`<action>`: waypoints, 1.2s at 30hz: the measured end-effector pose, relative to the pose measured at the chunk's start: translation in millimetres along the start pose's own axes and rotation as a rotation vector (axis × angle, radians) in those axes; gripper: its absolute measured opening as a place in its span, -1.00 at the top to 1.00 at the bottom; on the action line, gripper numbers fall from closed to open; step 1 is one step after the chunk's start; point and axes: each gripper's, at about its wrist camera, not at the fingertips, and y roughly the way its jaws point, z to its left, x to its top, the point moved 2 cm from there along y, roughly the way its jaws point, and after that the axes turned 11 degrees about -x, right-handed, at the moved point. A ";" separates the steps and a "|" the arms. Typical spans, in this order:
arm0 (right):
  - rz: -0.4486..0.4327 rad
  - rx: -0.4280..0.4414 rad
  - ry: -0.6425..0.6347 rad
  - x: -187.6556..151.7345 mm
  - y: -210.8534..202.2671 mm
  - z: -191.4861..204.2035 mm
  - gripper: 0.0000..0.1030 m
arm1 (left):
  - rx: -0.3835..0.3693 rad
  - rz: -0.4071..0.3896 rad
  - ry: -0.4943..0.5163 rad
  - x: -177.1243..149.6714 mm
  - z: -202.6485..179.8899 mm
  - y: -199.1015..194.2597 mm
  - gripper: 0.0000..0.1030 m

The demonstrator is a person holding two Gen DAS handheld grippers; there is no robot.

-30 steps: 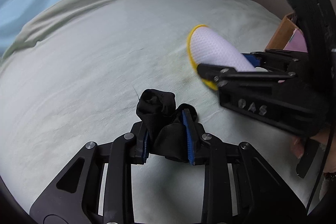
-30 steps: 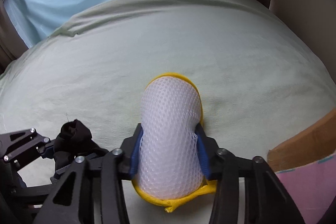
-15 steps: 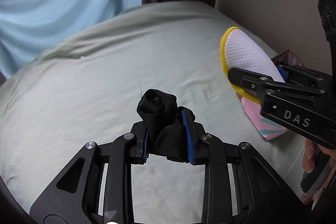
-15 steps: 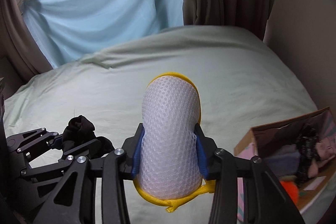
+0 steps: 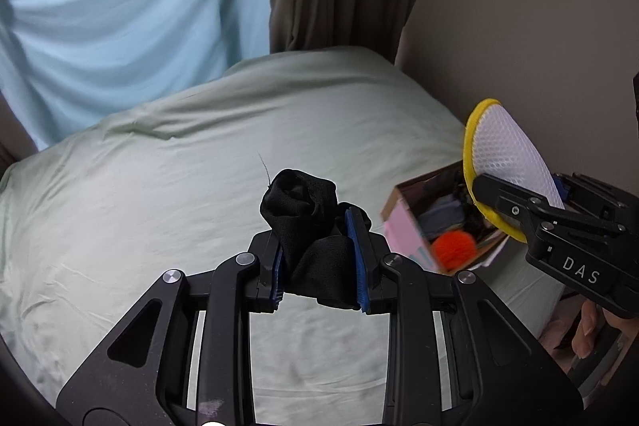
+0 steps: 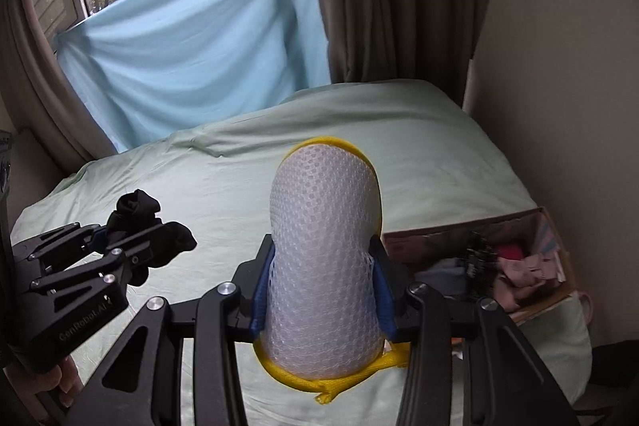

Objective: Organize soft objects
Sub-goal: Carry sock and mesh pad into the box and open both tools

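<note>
We are pinching a black sock (image 5: pixel 309 226) in our left gripper (image 5: pixel 317 262) and a white mesh pouch (image 6: pixel 323 266) in our right gripper (image 6: pixel 321 300), both raised above the bed (image 5: pixel 159 206) near the box (image 6: pixel 559 290).

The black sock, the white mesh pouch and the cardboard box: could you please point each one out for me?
black sock (image 5: pixel 297 196): left wrist view, on its bunched top.
white mesh pouch (image 6: pixel 323 246): right wrist view, middle of the mesh.
cardboard box (image 6: pixel 459 228): right wrist view, on its far wall.
</note>
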 end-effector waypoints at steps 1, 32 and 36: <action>0.004 -0.004 0.007 0.8 -4.5 -10.9 0.23 | 0.001 0.002 -0.004 2.8 -8.6 0.7 0.54; 0.435 0.011 0.024 -4.3 166.3 -270.2 0.17 | 0.004 0.369 -0.281 7.4 -149.1 269.2 0.54; 0.505 0.031 0.049 -14.5 192.5 -279.3 0.11 | 0.023 0.424 -0.307 -2.7 -142.7 294.2 0.54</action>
